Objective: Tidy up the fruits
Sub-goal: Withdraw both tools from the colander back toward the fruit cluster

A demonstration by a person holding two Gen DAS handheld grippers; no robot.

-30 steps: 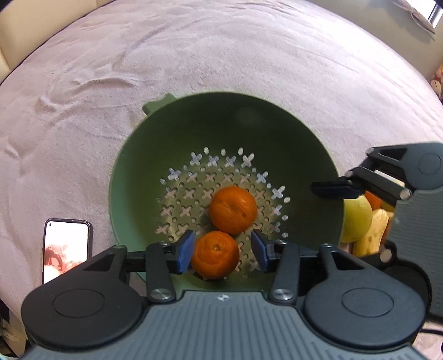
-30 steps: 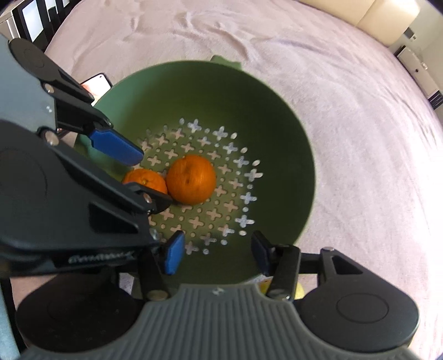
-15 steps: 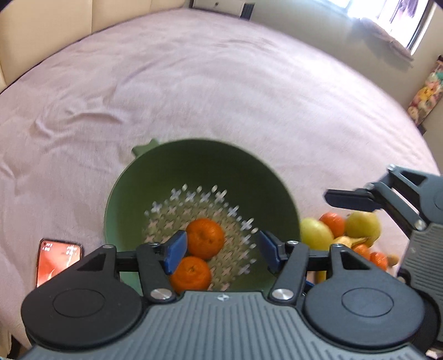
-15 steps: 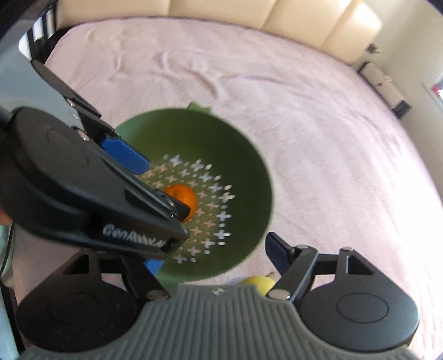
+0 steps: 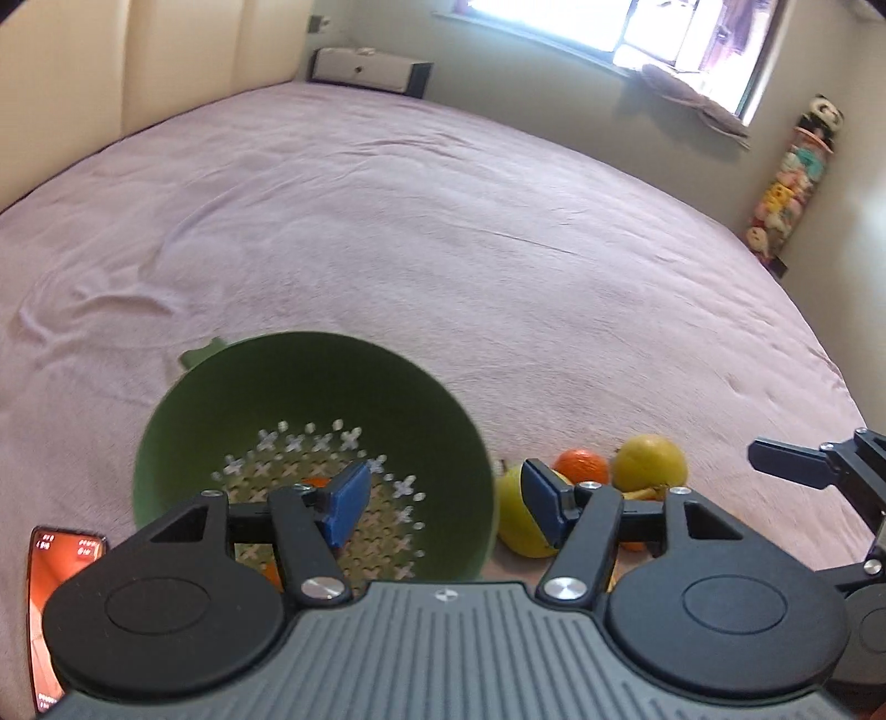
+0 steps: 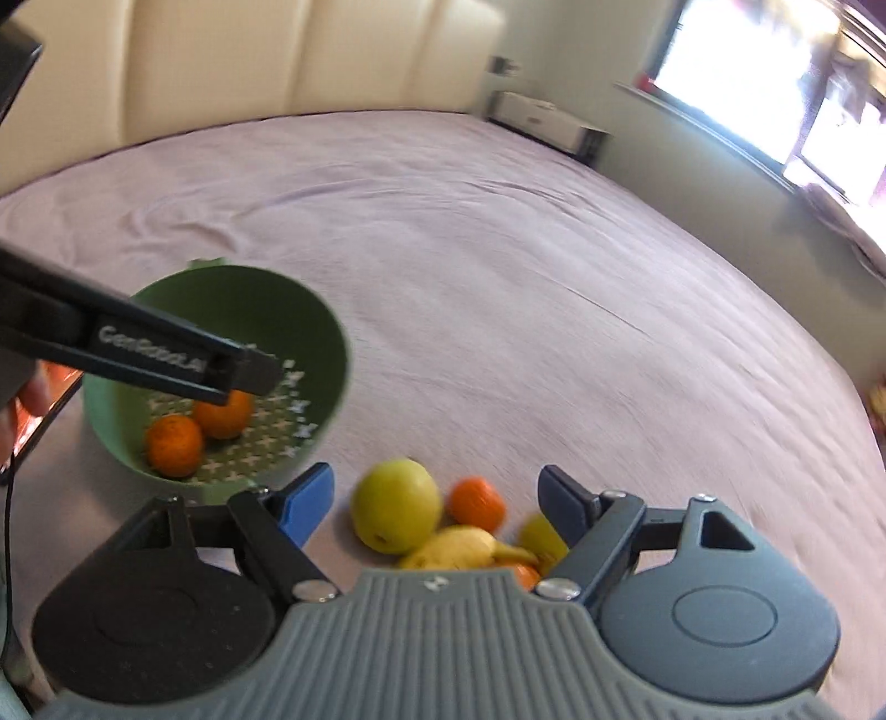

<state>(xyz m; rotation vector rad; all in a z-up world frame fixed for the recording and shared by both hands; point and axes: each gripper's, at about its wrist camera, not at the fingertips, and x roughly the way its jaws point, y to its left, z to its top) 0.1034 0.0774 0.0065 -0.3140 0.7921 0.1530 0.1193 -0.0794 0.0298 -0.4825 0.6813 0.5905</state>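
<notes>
A green colander sits on the pink bed cover, with two oranges on its perforated floor. In the left wrist view the fingers hide most of both oranges. My left gripper hovers over the colander's near right rim, jaws opening, nothing between them. To the right lies a fruit pile: a yellow-green apple, an orange, a banana and more yellow fruit. My right gripper hangs over this pile, jaws opening and empty. One left gripper finger crosses the colander in the right wrist view.
A phone with a lit screen lies left of the colander. The wide pink bed cover stretches beyond. A cream headboard, a low white cabinet and a bright window line the far side.
Both grippers rose, tilted up and opened wider. The left one let go of the near orange in the colander. The right one swung right, from over the colander to over the fruit pile.
</notes>
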